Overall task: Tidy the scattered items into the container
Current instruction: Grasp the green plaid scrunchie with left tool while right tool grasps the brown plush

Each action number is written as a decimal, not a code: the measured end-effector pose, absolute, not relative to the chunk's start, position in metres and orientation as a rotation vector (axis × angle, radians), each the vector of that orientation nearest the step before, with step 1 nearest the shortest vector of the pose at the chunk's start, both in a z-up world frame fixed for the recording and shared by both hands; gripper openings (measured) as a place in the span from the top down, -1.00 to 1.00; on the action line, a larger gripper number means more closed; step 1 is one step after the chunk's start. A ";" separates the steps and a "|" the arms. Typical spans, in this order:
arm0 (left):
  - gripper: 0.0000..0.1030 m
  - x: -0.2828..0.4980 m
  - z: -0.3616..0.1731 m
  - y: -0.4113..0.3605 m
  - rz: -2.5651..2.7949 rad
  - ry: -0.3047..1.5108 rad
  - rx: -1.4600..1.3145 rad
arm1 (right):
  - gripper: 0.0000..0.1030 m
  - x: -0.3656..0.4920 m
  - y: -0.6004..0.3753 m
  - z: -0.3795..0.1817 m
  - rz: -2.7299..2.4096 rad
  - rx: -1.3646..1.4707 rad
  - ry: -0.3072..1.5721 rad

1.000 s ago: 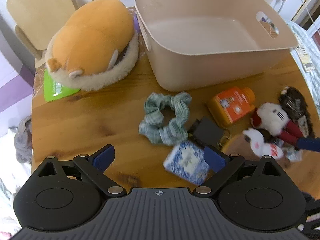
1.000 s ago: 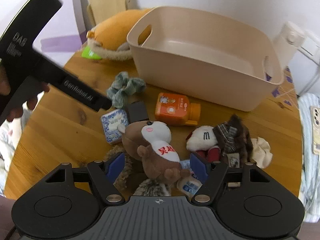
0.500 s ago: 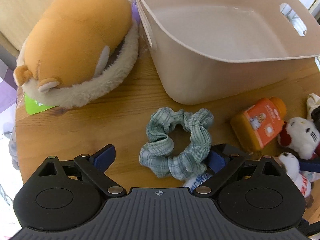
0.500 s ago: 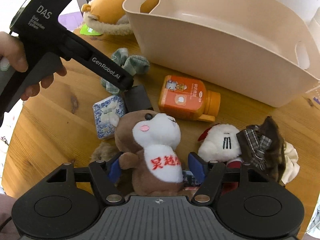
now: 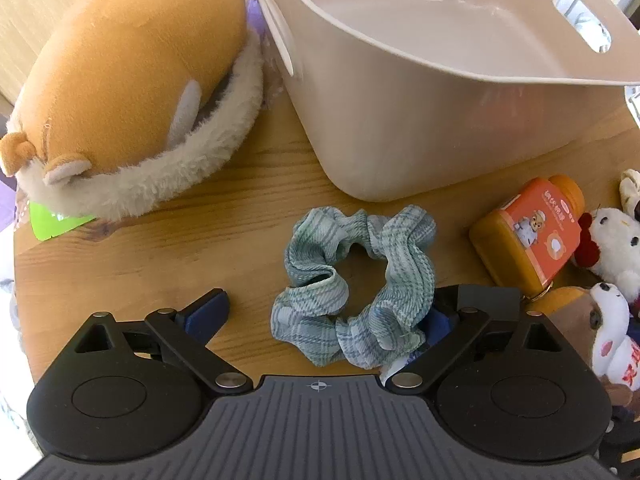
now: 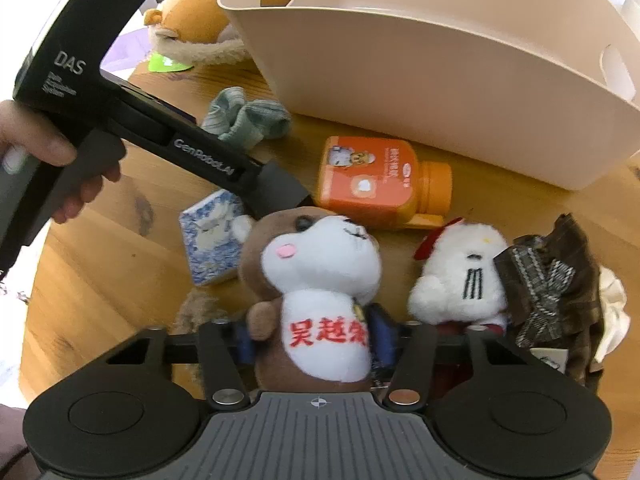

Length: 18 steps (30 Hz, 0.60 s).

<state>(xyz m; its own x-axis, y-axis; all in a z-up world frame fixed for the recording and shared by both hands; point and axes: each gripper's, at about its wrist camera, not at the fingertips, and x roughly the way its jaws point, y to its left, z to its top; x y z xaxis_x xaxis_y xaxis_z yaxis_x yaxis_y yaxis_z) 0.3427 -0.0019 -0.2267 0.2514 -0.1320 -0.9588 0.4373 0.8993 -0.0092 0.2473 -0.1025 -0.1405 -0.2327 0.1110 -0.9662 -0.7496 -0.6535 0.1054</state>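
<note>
Occlusion first: the left gripper has its right pad half buried under the plaid scrunchie, and a corner of the blue-and-white packet is hidden by the gripper body in the left wrist view. The brown monkey plush covers most of both pads of the right gripper; whether they press its body is hard to settle, so contact is uncertain. Bin cut off at the top and right of both views, interior bare as far as visible.

Change since a second ago: both cameras sit lower and closer to the wooden table; the scrunchie, then ahead of the left gripper, now lies between its spread, released jaws. Right jaws were wide around the monkey, now closing on its torso.

Pose: both grippers point steeply down. A hand grips the left tool's handle at the table's left edge. Orange bottle lies on its side just before the bin; white plush beside the monkey; large hamster plush at the far left corner.
</note>
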 end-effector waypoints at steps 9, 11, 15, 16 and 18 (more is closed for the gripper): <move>0.32 0.323 -0.213 -0.003 -0.485 1.166 0.307 | 0.14 0.256 -0.108 -0.128 1.942 -1.371 0.797; 0.49 0.321 -0.212 0.000 -0.489 1.176 0.289 | 0.14 0.260 -0.110 -0.121 1.943 -1.352 0.794; 0.56 0.312 -0.204 0.008 -0.498 1.179 0.250 | 0.14 0.264 -0.115 -0.106 1.951 -1.308 0.790; 0.56 0.308 -0.199 0.009 -0.503 1.171 0.249 | 0.14 0.266 -0.116 -0.101 1.953 -1.292 0.793; 0.56 0.301 -0.187 0.013 -0.513 1.156 0.245 | 0.14 0.270 -0.118 -0.091 1.955 -1.259 0.799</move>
